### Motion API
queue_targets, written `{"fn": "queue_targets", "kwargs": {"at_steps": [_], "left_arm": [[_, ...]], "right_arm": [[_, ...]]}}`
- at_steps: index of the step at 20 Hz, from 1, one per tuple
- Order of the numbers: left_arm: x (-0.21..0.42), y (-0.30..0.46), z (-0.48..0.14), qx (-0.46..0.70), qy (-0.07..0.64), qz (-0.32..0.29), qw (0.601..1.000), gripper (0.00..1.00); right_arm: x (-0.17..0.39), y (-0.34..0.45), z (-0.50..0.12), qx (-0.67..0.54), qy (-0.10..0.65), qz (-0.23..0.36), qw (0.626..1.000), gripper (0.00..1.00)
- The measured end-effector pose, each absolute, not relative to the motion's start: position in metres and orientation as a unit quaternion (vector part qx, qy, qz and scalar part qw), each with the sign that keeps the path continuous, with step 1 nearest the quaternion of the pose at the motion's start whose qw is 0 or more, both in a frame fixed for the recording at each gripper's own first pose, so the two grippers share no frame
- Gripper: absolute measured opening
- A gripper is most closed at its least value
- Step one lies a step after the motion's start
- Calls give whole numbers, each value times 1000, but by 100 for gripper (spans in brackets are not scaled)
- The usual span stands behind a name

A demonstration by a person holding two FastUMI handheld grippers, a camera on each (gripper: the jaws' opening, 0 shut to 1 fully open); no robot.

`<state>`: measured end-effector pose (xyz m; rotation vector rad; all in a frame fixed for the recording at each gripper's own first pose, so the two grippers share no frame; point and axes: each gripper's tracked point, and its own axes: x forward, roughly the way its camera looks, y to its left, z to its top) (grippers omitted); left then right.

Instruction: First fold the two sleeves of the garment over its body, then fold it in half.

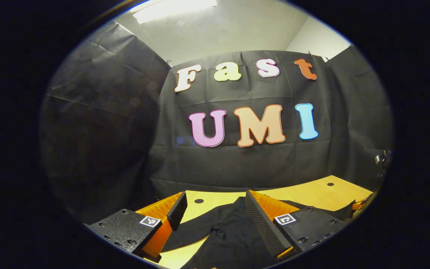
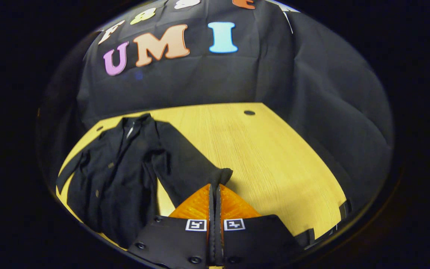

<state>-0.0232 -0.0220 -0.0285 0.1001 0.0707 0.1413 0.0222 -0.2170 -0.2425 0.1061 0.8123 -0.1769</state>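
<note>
A black buttoned garment [image 2: 118, 175] lies spread on the yellow table [image 2: 274, 149], collar toward the far wall. One sleeve [image 2: 189, 168] runs straight out from the shoulder to my right gripper [image 2: 214, 185]. That gripper's fingers are closed together, pinching the cuff [image 2: 224, 173] low over the table. In the left gripper view, my left gripper [image 1: 215, 204] hangs open above the black garment [image 1: 230, 235]. The cloth lies below and between its spread fingers, and I see no contact with it.
The black cloth wall stands close behind the table [image 1: 312, 190] and along its sides. Small round holes [image 2: 249, 112] mark the tabletop near the back. Bare yellow wood stretches to the right of the garment, up to the table's front right edge [image 2: 327, 220].
</note>
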Motion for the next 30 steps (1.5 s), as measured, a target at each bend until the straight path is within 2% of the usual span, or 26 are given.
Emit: {"fn": "queue_targets", "kwargs": {"at_steps": [9,10,12,16,17,18,21,22,26,27,28,29,30], "left_arm": [[-33,51,-35,45,43,106,992,99],[-36,59,-36,43,45,112,992,95],[-40,76,-38,41,48,121,991,99],[-44,105,-44,40,52,134,989,99],[-46,112,-47,39,53,137,988,99],[-46,120,-48,39,54,139,988,95],[-47,140,-53,42,58,143,987,95],[-46,148,-54,43,59,144,987,99],[-46,172,-62,48,67,140,987,99],[-45,176,-64,50,70,139,987,99],[-43,181,-67,51,72,136,987,95],[-42,187,-69,52,73,135,987,99],[-42,192,-71,53,75,133,987,95]], "right_arm": [[106,-135,-178,17,316,-44,948,2],[112,-123,-172,12,311,-36,950,2],[125,-100,-164,8,302,-21,953,2],[147,-47,-150,6,285,12,958,2],[152,-34,-149,5,282,20,959,2],[154,-21,-148,2,280,28,960,2],[163,18,-148,-4,278,50,959,2],[164,31,-150,-6,278,56,959,2],[173,78,-158,-7,283,76,956,0],[176,88,-160,-7,284,80,955,2],[177,100,-164,-8,287,83,954,2],[179,110,-168,-9,291,87,953,2],[181,119,-174,-10,295,90,951,2]]}}
